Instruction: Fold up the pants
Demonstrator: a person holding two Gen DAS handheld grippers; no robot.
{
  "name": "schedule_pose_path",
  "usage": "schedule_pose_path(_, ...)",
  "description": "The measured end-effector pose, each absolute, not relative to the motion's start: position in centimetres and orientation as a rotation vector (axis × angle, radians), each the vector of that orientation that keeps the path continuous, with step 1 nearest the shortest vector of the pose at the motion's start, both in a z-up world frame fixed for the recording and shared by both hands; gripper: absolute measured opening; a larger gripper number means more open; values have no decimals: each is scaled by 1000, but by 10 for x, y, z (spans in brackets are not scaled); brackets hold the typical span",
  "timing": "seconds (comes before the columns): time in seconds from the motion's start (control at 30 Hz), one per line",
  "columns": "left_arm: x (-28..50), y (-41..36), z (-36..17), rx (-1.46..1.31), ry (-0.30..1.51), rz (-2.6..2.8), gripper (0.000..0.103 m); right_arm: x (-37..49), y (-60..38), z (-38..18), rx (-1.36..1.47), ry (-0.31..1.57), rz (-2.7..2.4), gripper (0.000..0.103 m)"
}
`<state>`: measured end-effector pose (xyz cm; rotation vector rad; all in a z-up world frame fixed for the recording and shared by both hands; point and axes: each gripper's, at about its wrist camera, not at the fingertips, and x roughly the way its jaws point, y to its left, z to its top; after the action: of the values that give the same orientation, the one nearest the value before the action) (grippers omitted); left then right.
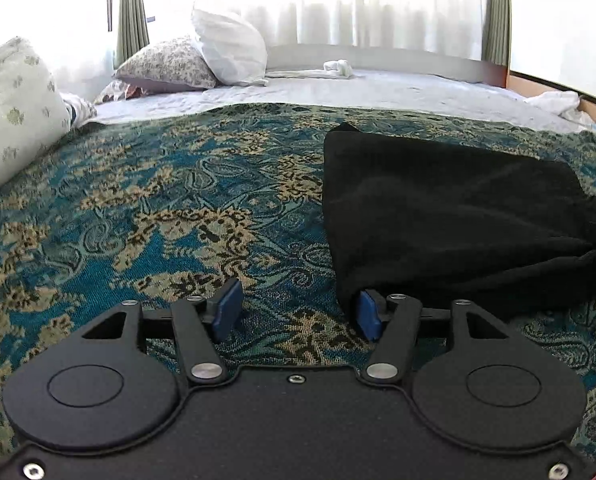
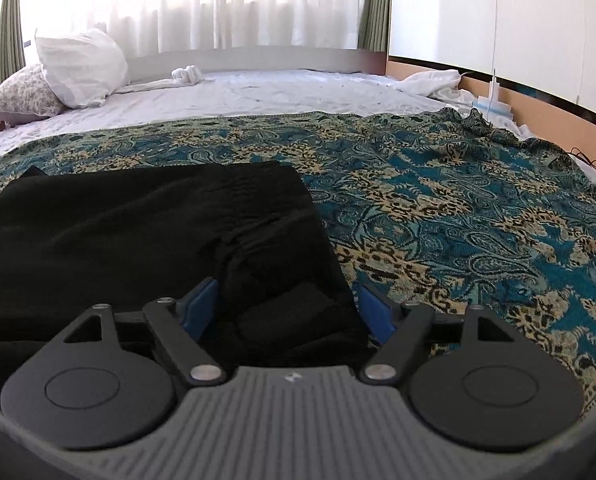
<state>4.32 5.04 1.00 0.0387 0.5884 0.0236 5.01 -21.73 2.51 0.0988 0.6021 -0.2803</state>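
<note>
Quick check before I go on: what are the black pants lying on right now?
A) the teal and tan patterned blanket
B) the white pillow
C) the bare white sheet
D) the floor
A: in the right wrist view the black pants lie spread on the teal and tan patterned blanket; the white sheet and white pillow sit farther back.

Your left gripper (image 1: 298, 312) tilts downward, its blue pads (image 1: 227, 310) parted. Your right gripper (image 2: 287, 308) tilts likewise, jaws spread wider.
</note>
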Motion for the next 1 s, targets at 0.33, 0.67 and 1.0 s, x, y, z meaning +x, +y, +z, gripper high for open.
schedule_pose_path(0.33, 18, 58, 40, -20, 550, -42, 55, 19, -207, 54, 33, 512, -249, 84)
schedule_pose_path(0.67, 59, 58, 87, -77, 486, -167, 16, 42, -135, 71, 46, 443, 35, 70)
schedule_pose_path(1.0, 179, 16, 33, 64, 713, -211, 10, 58, -83, 29, -15, 541, 108, 49)
